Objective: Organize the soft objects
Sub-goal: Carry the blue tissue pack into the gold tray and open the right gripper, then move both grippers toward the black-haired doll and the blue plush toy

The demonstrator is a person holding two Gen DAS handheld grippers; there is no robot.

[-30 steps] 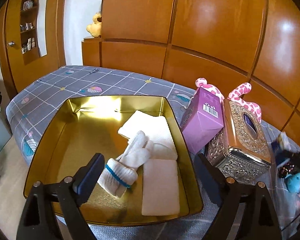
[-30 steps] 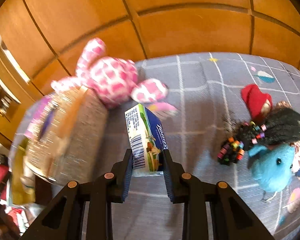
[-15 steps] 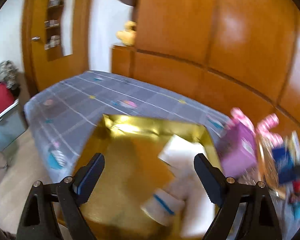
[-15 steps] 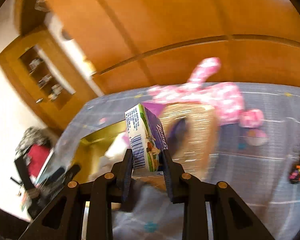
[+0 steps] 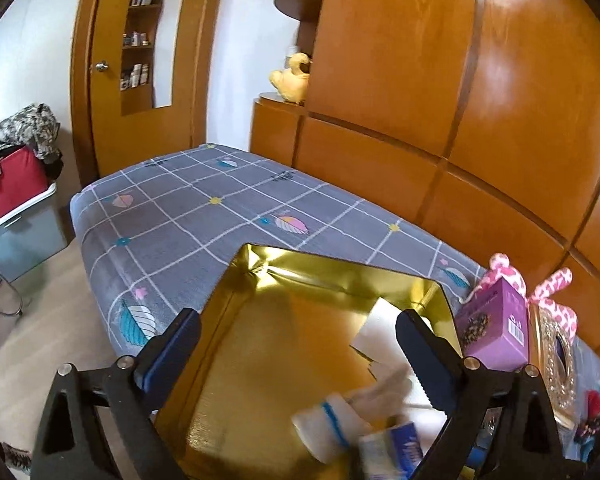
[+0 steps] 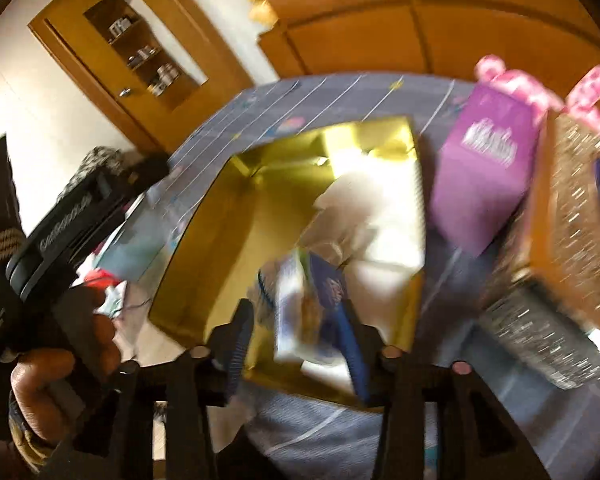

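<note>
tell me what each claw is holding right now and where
Left claw: nothing. Right claw has just been opening; the tissue pack sits loose between its jaws, over the gold tray.

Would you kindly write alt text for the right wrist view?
The right gripper, its jaws just opening, hangs over a gold tray with a small tissue pack between them. White folded cloths lie in the tray; a purple box stands beside it.

A bed [image 5: 204, 216] with a grey checked cover carries a gold tray [image 5: 236, 320], a purple box [image 5: 496, 328] and an ornate tissue box [image 5: 556, 356].
</note>
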